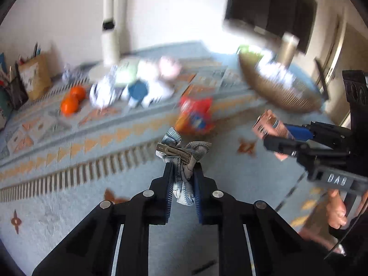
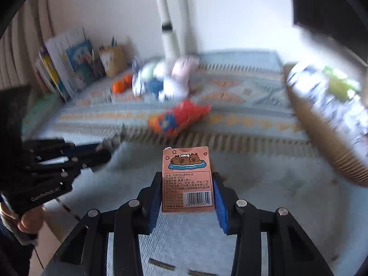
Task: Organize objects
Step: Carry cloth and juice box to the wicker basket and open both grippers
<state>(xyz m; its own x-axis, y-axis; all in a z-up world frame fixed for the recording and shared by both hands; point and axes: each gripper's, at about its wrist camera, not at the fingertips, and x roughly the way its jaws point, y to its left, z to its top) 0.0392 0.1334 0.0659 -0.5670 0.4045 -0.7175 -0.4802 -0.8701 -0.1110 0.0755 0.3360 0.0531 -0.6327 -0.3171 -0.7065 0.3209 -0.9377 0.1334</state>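
Observation:
My left gripper [image 1: 182, 168] is shut on a blue-white plaid fabric hair bow with a metal clip [image 1: 182, 155], held above the patterned rug. My right gripper [image 2: 186, 177] is shut on a small pink card box [image 2: 187, 179] with cartoon capybaras and a barcode. The right gripper also shows in the left wrist view [image 1: 279, 138], holding the pink box [image 1: 268, 125]. The left gripper shows at the left of the right wrist view [image 2: 108, 146]. A woven basket [image 1: 278, 92] holding several items stands at the right; it also shows in the right wrist view [image 2: 322, 135].
A red-orange snack bag [image 1: 195, 116] lies on the rug [image 1: 69, 161] ahead. Two oranges [image 1: 72, 101], plush toys [image 1: 147, 85] and a blue object lie further back. Books [image 2: 66, 69] and a pen holder line the left wall. A white pole [image 2: 168, 23] stands behind.

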